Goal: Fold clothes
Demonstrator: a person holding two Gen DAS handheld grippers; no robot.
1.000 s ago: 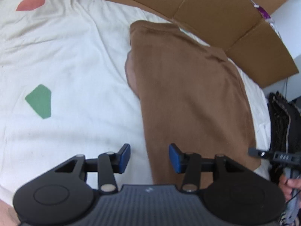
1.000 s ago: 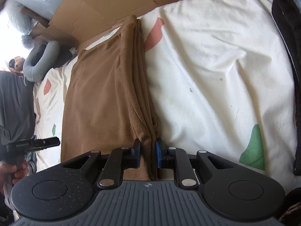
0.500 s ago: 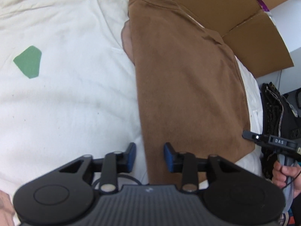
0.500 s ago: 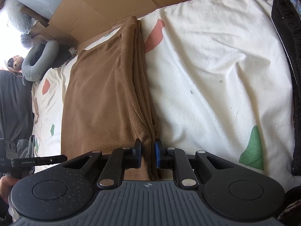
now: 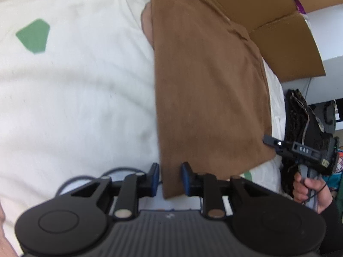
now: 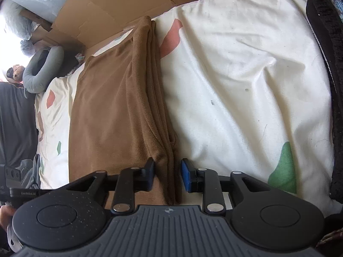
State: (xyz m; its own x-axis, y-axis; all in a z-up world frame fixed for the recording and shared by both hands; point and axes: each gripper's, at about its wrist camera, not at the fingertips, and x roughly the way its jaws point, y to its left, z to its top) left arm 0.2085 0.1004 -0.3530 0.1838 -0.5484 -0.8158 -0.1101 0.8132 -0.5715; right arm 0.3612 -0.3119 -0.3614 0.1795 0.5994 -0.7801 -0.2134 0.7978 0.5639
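Right gripper (image 6: 167, 175): jaws opening off folded brown fleece garment (image 6: 120, 111), pads now apart
Left gripper (image 5: 170, 178): lowered to garment's corner; jaws opening, straddling it

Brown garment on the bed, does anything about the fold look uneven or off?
Mostly tidy. On the brown garment, a paler under-layer pokes out past the folded left edge near the far end in the left wrist view; the stacked layers along its other edge look even.

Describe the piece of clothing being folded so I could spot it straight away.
Look at the cream bedsheet with red and green patches. On it, before the cardboard, lies a brown garment folded into a long strip. It is the only plain brown fabric there.
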